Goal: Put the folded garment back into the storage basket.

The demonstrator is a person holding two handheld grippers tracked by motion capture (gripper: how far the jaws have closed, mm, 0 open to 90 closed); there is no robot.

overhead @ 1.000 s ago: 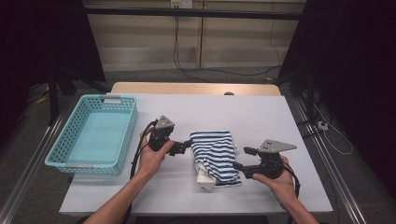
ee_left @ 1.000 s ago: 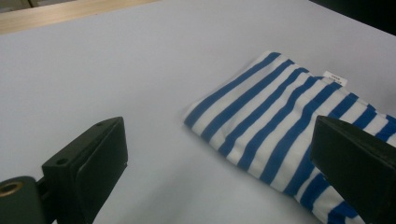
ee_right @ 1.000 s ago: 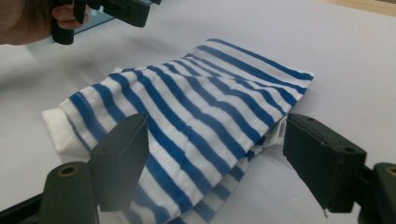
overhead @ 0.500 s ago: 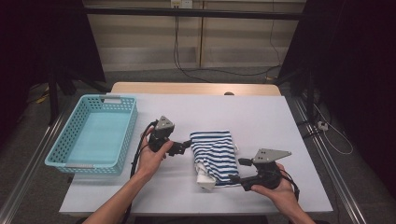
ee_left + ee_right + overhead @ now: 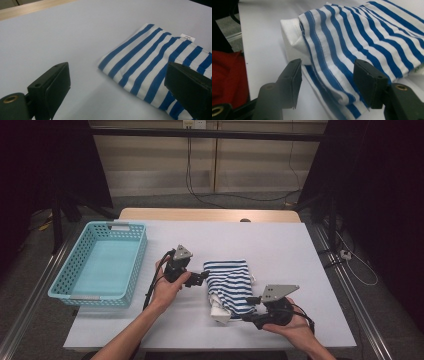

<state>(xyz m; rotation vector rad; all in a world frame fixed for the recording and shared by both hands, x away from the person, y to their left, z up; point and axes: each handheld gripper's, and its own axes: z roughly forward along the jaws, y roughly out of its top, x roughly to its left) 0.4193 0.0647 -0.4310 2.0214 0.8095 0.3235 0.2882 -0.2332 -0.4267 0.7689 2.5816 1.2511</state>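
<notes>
A folded blue-and-white striped garment point(image 5: 230, 282) lies in the middle of the white table point(image 5: 280, 245), with a white fold point(image 5: 220, 312) sticking out at its near corner. My left gripper point(image 5: 202, 277) rests at the garment's left edge. In the left gripper view it point(image 5: 117, 82) is wide open, one jaw over bare table and the other over the stripes point(image 5: 150, 62). My right gripper point(image 5: 248, 312) is at the garment's near edge. Its jaws have just been closing, and in the right gripper view it point(image 5: 328, 75) straddles a raised striped fold point(image 5: 332, 65) without pinching it.
A light blue mesh basket point(image 5: 137, 260) stands at the table's left side, with nothing in it. The table's front edge runs just beneath both hands. Something red point(image 5: 224, 72) shows past that edge in the right gripper view.
My right gripper has slid toward the table's near edge and in onto the garment's near corner, and its jaws have narrowed around the fold. The left gripper has stayed put.
</notes>
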